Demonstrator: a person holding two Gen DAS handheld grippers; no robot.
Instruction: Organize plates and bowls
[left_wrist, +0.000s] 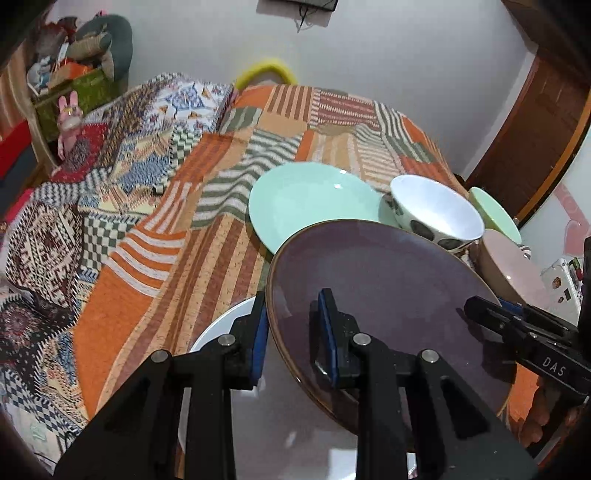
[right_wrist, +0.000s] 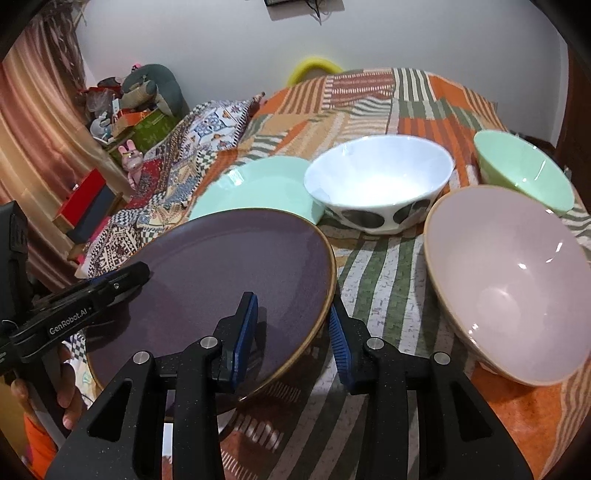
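A large purple plate (left_wrist: 380, 280) (right_wrist: 229, 280) is held off the bed, tilted, over a white plate (left_wrist: 218, 325). My left gripper (left_wrist: 291, 332) is shut on its left rim. My right gripper (right_wrist: 291, 328) straddles its right rim, one pad on top and one below, and is shut on it. A mint plate (left_wrist: 310, 206) (right_wrist: 258, 188) lies behind. A white bowl with dark spots (left_wrist: 436, 210) (right_wrist: 380, 181), a pink bowl (left_wrist: 509, 269) (right_wrist: 509, 280) and a mint bowl (left_wrist: 495, 214) (right_wrist: 524, 170) stand to the right.
Everything rests on a bed with an orange striped patchwork cover (left_wrist: 229, 158) (right_wrist: 376, 266). A second patterned blanket (left_wrist: 74, 206) lies at the left. A shelf with toys (left_wrist: 74, 74) stands by the far wall. A wooden door (left_wrist: 535, 129) is at the right.
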